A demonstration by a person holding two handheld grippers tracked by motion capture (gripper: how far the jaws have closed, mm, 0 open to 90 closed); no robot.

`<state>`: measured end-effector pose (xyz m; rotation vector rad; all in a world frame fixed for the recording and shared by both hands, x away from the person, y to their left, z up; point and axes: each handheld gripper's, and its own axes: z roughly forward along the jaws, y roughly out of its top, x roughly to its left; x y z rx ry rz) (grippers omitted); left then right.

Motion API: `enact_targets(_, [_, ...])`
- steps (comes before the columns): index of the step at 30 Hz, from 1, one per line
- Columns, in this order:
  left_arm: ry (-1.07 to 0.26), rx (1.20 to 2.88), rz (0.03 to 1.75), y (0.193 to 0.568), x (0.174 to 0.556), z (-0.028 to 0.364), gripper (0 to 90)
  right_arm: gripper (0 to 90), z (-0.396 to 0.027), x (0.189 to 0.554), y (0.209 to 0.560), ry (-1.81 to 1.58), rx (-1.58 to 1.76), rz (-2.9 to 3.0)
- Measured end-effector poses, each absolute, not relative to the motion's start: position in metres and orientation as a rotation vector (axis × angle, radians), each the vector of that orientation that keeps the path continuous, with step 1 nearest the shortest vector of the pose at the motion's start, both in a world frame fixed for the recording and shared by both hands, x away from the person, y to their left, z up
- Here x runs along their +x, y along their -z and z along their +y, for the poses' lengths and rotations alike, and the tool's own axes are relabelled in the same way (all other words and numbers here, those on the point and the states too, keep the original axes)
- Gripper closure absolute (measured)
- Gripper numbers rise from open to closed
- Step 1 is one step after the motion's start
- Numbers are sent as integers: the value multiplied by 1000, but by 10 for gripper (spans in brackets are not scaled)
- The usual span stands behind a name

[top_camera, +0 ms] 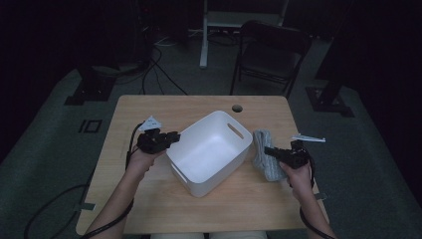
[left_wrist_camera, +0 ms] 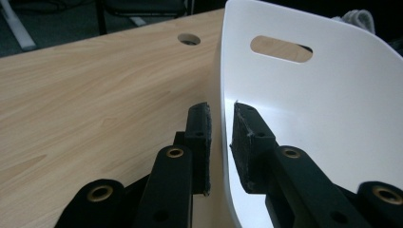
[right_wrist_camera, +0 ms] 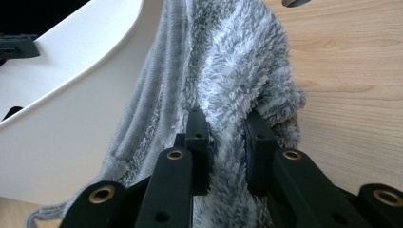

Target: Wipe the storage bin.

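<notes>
The left hand-held gripper (top_camera: 171, 137) sits at about nine o'clock of the white bin (top_camera: 211, 152), its two jaws straddling the bin's near rim, one pad outside and one inside, with narrow gaps showing so the pads look just off the wall rather than pressing it. The right hand-held gripper (top_camera: 268, 151), at about three o'clock of the bin, is clamped on a fluffy grey towel (top_camera: 263, 149), fabric bunched between its jaws. The towel lies on the wooden desk (top_camera: 149, 199), touching the bin's outer wall, and a round cable hole (top_camera: 237, 108) sits near the desk's far edge at twelve o'clock.
</notes>
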<state>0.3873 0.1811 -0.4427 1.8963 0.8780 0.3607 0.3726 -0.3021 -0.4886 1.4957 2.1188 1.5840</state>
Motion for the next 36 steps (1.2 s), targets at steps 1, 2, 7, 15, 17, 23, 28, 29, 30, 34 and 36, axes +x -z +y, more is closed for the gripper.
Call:
enact_targets(1, [-371,1904,881,443,387,179,772,765,-302,372,488,-1580,1495,2116])
enact_targets(2, [-372,1914,885,444,388,178,773,765,-300,371,488,-1554,1487,2118])
enact_targets(7, [-360,1902,934,445,388,178,839,765,-297,368,486,-1553,1462,2130])
enact_targets(15, [-408,1895,983,445,371,186,870,766,-293,366,488,-1577,1468,2128])
enact_targets(17, [-421,1886,991,445,366,191,870,765,-293,366,489,-1576,1470,2132])
enact_targets(23, [-419,1846,997,449,359,198,867,766,-289,365,487,-1598,1469,2128])
enact_targets(28, [-448,1848,991,450,358,195,867,765,-278,367,468,-1651,1435,2081])
enact_targets(29, [-449,1849,989,450,358,195,867,765,-277,368,466,-1659,1429,2075])
enact_targets(30, [-456,1852,983,451,357,194,868,765,-275,368,462,-1671,1421,2063])
enact_targets(34, [-461,1837,977,453,358,193,867,765,-266,369,449,-1717,1381,2026])
enact_targets(36, [-461,1837,973,454,358,192,867,765,-259,369,448,-1741,1369,2030])
